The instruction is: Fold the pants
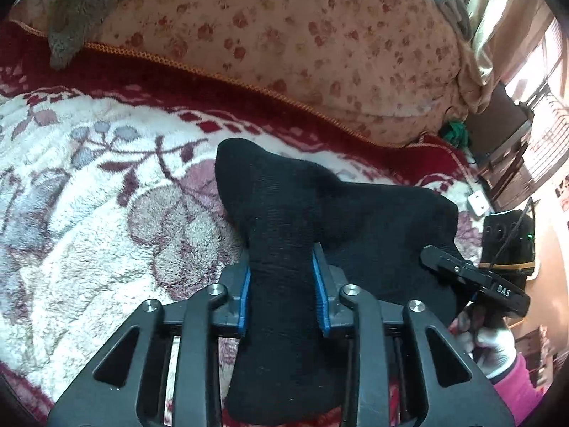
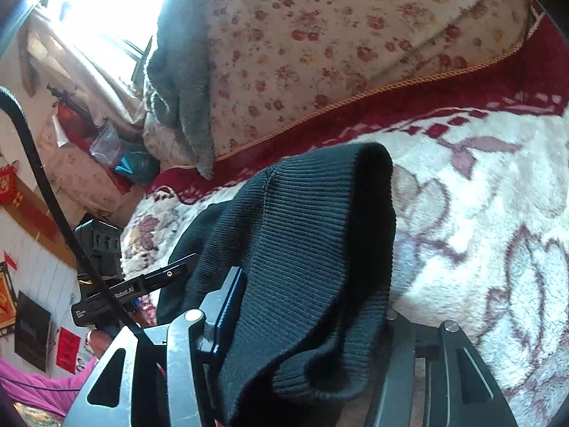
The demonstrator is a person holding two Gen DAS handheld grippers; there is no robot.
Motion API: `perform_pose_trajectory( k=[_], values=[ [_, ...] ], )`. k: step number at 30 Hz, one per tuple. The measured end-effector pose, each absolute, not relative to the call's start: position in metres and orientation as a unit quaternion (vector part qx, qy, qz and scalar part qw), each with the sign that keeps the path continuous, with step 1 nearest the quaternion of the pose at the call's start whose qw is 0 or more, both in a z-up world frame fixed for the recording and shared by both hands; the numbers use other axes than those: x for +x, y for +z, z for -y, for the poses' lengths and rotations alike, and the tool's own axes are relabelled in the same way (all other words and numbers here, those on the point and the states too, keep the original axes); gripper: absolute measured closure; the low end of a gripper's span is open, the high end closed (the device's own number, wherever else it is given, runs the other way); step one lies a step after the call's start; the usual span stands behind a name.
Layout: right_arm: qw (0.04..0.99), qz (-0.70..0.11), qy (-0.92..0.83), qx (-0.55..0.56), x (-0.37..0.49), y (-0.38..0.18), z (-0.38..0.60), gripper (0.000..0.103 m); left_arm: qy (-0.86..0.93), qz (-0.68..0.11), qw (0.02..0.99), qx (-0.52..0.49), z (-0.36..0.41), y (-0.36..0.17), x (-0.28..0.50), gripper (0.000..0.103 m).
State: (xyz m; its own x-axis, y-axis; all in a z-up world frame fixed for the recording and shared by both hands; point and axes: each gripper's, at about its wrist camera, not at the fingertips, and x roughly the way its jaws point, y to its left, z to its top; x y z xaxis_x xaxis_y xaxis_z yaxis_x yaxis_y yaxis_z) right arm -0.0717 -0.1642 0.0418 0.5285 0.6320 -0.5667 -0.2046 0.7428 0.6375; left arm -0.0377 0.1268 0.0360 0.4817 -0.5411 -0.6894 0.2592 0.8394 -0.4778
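On my left wrist view, the fleece blanket [image 1: 71, 195] with its purple flower print covers the bed at far left, its dark red border running along a floral quilt [image 1: 284, 35] heaped behind. A grey towel [image 1: 71, 10] hangs over the quilt's upper left edge.

Moving to centre, the left gripper [image 1: 282, 284] has its blue-padded fingers [image 1: 244, 295] closed narrow on a bunched neck of the black pants [image 1: 277, 213]. I note the cloth passes straight between the two pads, touching both, flares out beyond the tips, and also hangs back over the gripper body toward the lens. The rest of the garment spreads right, resting on the blanket.

At right in this view, the right gripper [image 1: 444, 259] shows side-on beside the pants, a white-gloved hand [image 1: 487, 341] on its handle.

On my right wrist view, the left gripper [image 2: 177, 267] appears at far left against the pants' edge. At centre, a ribbed band of the pants [image 2: 313, 249] lies draped over the right gripper [image 2: 306, 306], covering the gap. One blue-faced finger [image 2: 227, 306] presses the cloth's left side; the opposite finger is hidden beneath the fabric. The band is bunched there as if pinched, so I record it as held. The blanket [image 2: 480, 213] fills the right.
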Motion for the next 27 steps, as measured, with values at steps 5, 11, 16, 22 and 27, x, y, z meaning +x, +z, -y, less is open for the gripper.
perform_pose_trajectory(
  k=[5, 11, 16, 22, 27],
  values=[
    [0.832, -0.411, 0.276, 0.252, -0.067, 0.060, 0.141, 0.056, -0.213, -0.426, 0.865, -0.156, -0.154, 0.062, -0.050, 0.077],
    [0.824, -0.407, 0.318, 0.235, -0.052, 0.078, 0.087, 0.056, -0.161, -0.407, 0.883, -0.171, -0.208, 0.089, -0.062, 0.077],
    [0.812, -0.418, 0.347, 0.211, -0.032, 0.082, 0.028, 0.056, -0.108, -0.399, 0.894, -0.176, -0.257, 0.090, -0.075, 0.077],
    [0.792, -0.453, 0.371, 0.174, -0.004, 0.065, -0.042, 0.056, -0.050, -0.411, 0.888, -0.202, -0.305, 0.067, -0.081, 0.077],
    [0.796, -0.475, 0.352, 0.133, 0.014, 0.047, -0.074, 0.054, -0.031, -0.421, 0.878, -0.227, -0.329, 0.046, -0.085, 0.076]
  ],
)
